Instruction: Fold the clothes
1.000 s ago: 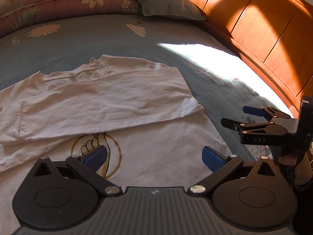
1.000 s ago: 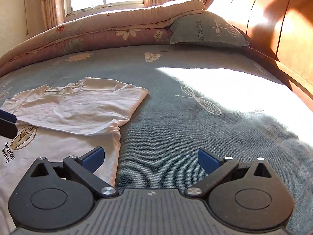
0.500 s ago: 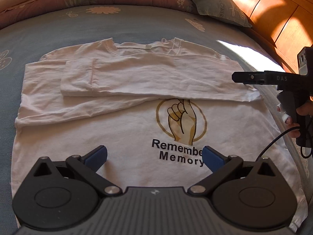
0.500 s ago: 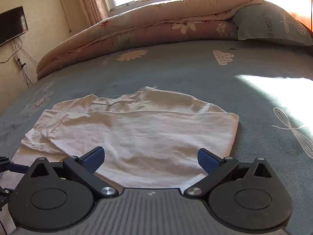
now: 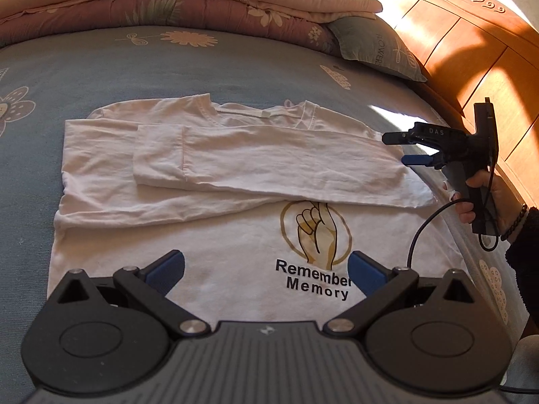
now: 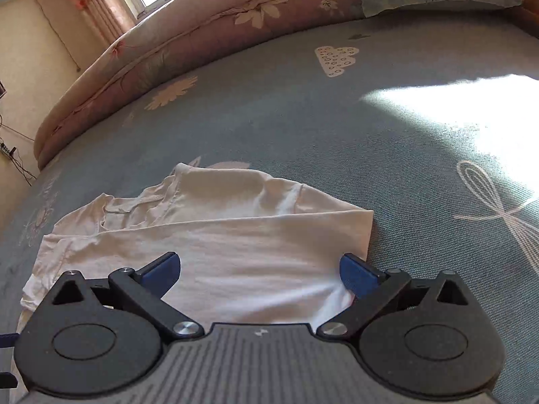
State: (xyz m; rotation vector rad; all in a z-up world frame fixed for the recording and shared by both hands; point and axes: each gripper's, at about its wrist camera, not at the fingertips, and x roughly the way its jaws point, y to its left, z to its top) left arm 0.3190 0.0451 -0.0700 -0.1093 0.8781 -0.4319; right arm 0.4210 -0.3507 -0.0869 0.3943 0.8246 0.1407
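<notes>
above shirt (image 5: 209,235): left tool (image 5: 266,269), right tool (image 6: 259,271) both wide, empty

- The shirt (image 5: 235,168) was soft, matt white cloth.
- The bedsheet (image 6: 337,118) looked a coarse blue weave.
- The headboard (image 5: 471,50) was glossy varnished wood.

Bed w/ blue sheet (image 5: 235,67) holds white shirt (image 5: 209,175), folded quilt (image 5: 168,3) & pillow (image 5: 374,47)
</notes>
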